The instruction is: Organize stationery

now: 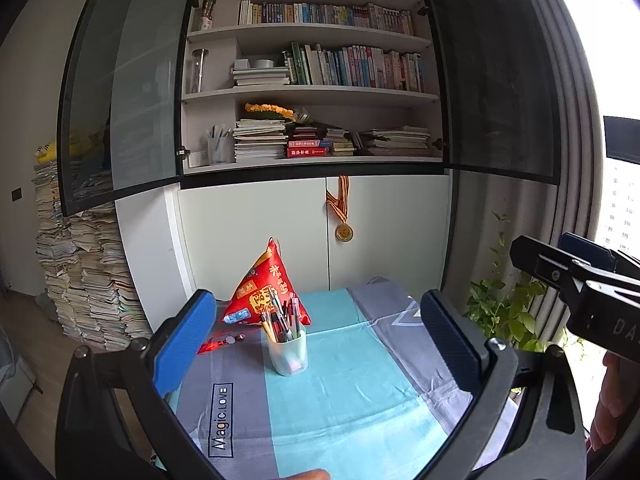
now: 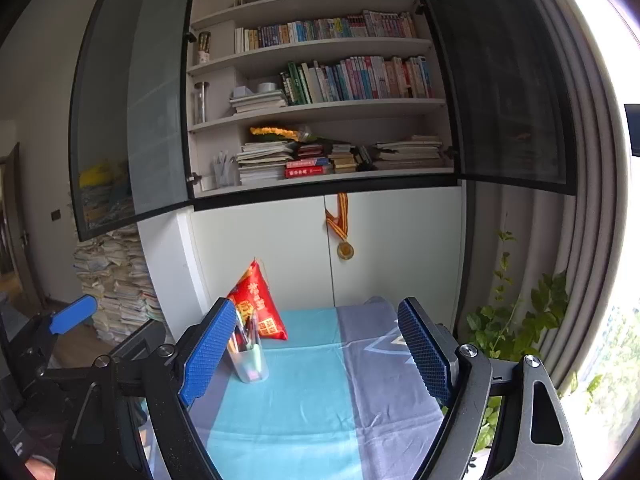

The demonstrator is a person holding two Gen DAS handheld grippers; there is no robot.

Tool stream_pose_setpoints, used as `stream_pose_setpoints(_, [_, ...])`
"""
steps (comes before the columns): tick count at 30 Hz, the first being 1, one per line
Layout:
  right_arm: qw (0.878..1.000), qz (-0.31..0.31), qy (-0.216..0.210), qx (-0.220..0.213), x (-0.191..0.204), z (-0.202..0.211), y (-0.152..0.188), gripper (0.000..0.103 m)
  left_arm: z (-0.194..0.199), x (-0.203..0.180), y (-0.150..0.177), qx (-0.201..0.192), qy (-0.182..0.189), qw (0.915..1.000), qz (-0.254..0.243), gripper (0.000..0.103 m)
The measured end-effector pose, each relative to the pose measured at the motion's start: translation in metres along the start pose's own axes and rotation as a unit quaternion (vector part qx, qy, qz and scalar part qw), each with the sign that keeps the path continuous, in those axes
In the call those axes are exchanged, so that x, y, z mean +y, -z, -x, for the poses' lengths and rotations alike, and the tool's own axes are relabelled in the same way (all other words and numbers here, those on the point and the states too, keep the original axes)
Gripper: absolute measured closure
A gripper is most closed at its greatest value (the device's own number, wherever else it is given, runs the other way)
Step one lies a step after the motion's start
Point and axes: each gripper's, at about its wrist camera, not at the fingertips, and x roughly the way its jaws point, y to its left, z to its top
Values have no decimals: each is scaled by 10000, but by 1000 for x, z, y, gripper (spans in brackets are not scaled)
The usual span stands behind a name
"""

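Left gripper [image 1: 320, 340] spread wide, empty; right gripper [image 2: 320, 356] released, empty. Pen cup [image 1: 287, 350] upright, centre frame, on striped cloth [image 1: 352, 392].

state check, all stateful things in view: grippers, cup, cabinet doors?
left gripper: open, nothing between the fingers
right gripper: open, nothing held
pen cup: upright on the cloth, full of pens
upper glass doors: swung open
lower cabinet doors: closed
medal: hanging on lower door
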Motion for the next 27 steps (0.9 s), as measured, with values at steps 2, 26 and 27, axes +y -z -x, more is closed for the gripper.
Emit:
stream_pose_setpoints(2, [10000, -35, -7, 19, -1, -1, 1, 19, 0, 0, 1, 16, -13, 10000, -7, 1])
stream_pose_setpoints(26, [9999, 49, -48, 154, 0, -7, 11, 19, 0, 2, 4, 36, -13, 10000, -40, 1])
stream_pose_setpoints(27, [9999, 60, -48, 151, 0, -7, 12, 19, 1, 3, 4, 35, -16, 10000, -37, 1])
